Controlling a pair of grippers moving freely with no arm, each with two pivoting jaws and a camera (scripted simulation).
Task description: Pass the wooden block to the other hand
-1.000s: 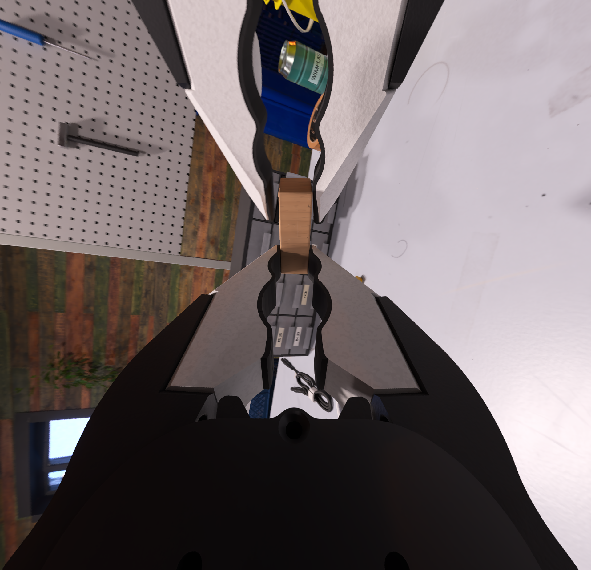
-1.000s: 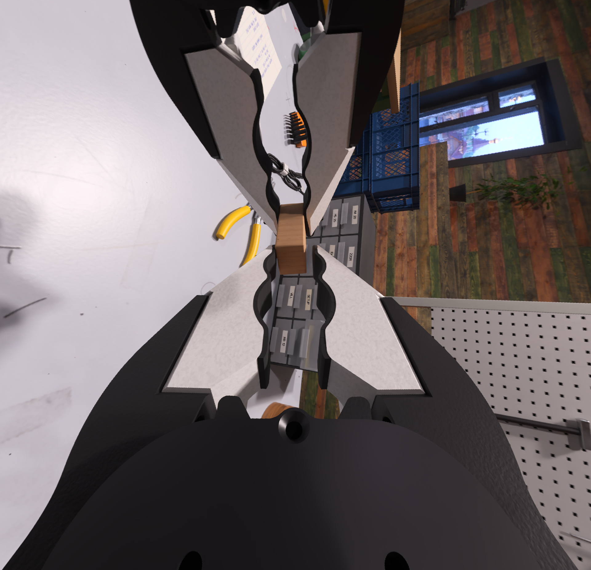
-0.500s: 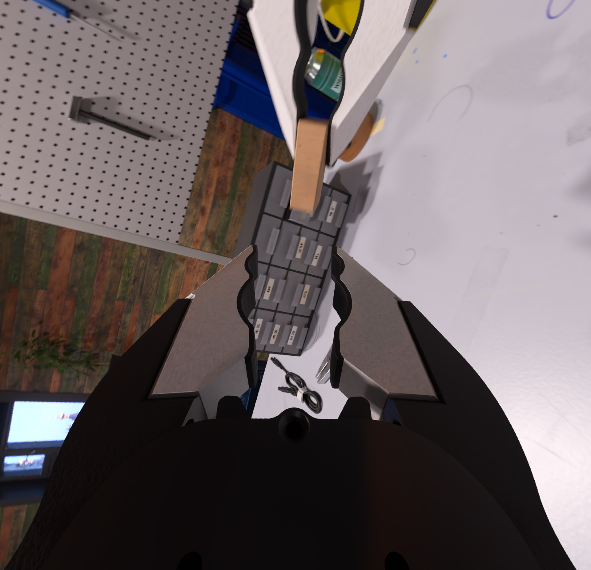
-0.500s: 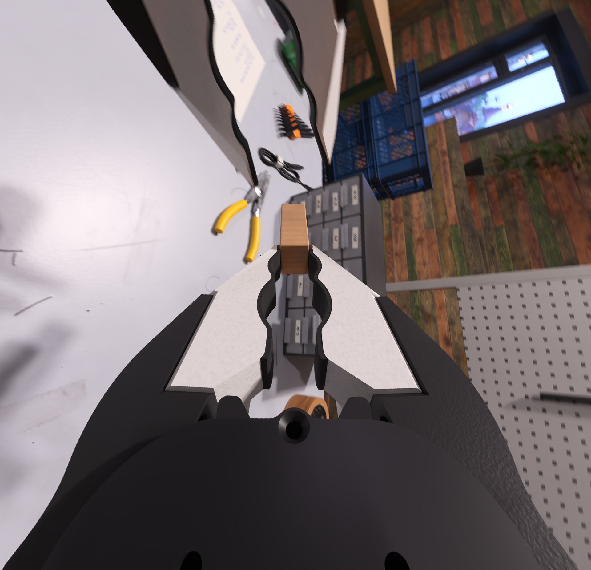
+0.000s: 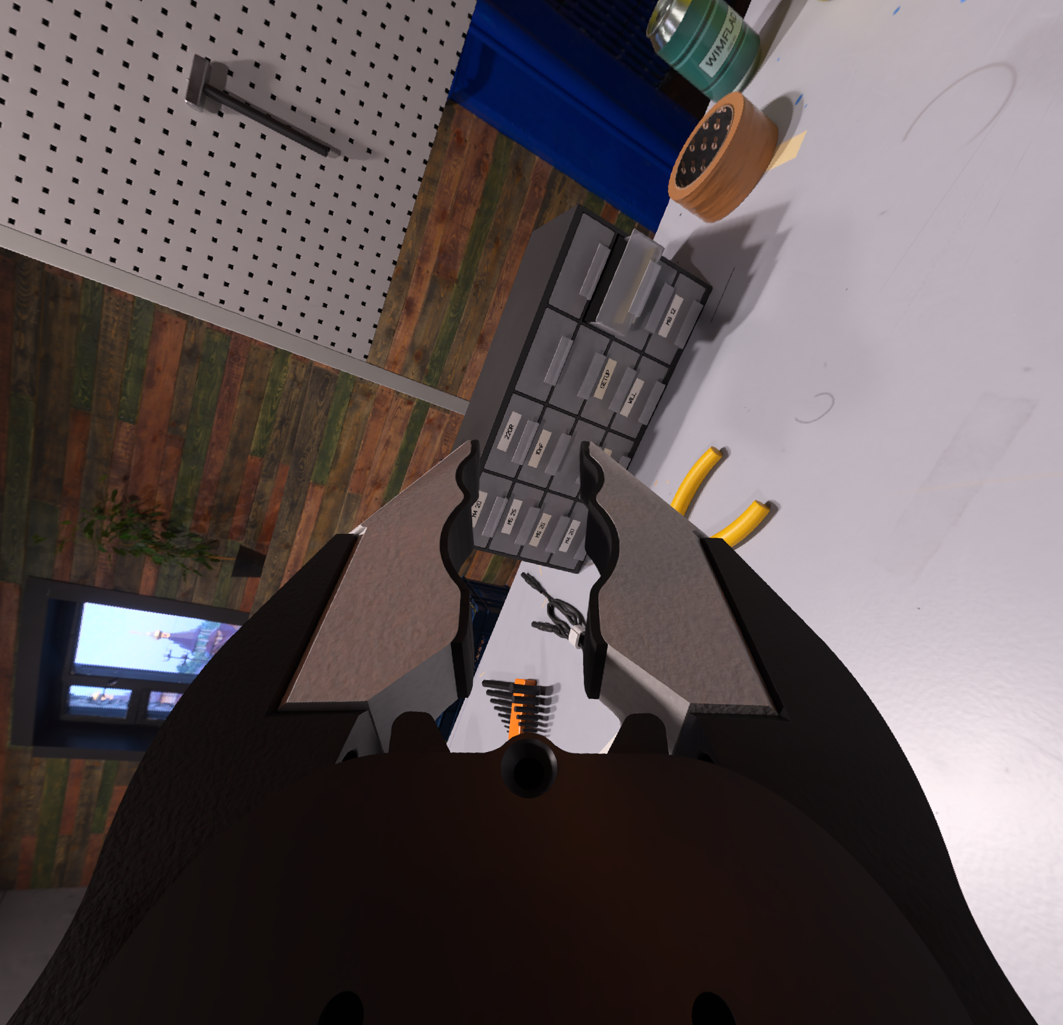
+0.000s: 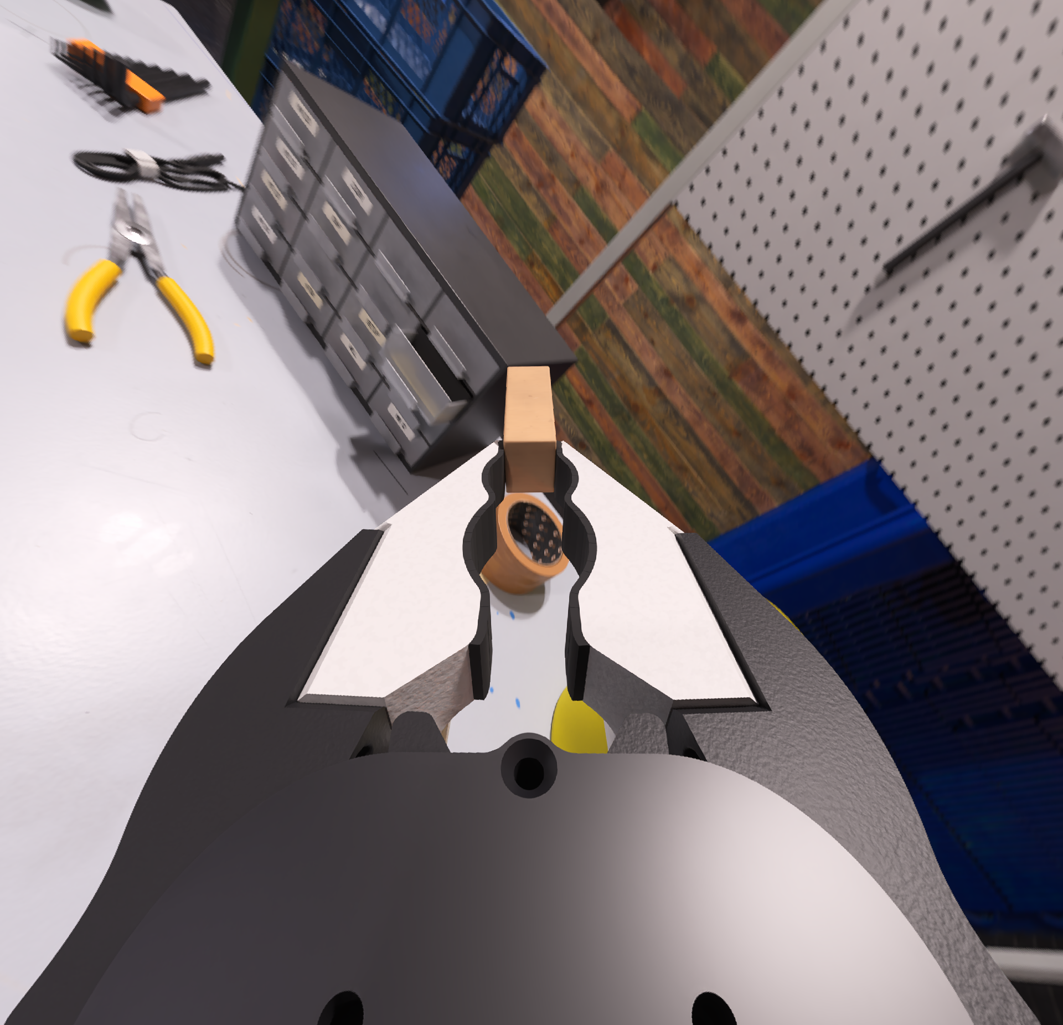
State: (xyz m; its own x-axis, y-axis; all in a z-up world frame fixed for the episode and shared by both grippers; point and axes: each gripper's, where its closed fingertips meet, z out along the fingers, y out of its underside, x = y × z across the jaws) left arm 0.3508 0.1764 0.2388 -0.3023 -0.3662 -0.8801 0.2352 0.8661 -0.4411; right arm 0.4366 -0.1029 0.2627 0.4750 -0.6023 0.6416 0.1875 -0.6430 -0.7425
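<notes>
The wooden block (image 6: 528,422) is a small light-brown bar held end-on between the fingertips of my right gripper (image 6: 529,451), which is shut on it and holds it above the white table (image 6: 115,508). My left gripper (image 5: 529,451) is open and empty, with nothing between its fingers. The block and the right gripper do not show in the left wrist view. The left gripper does not show in the right wrist view.
A grey drawer cabinet (image 5: 581,399) (image 6: 368,261) stands at the table's back edge. Yellow-handled pliers (image 6: 138,284), a coiled black cable (image 6: 155,169), an orange bit holder (image 6: 126,82), a tape roll (image 5: 722,157) (image 6: 526,546), a green can (image 5: 704,36) and blue crates (image 6: 414,36) are around.
A second ago both grippers gripped the block. The left gripper opened and let go, the two drew apart, and the right gripper has swung away with the block.
</notes>
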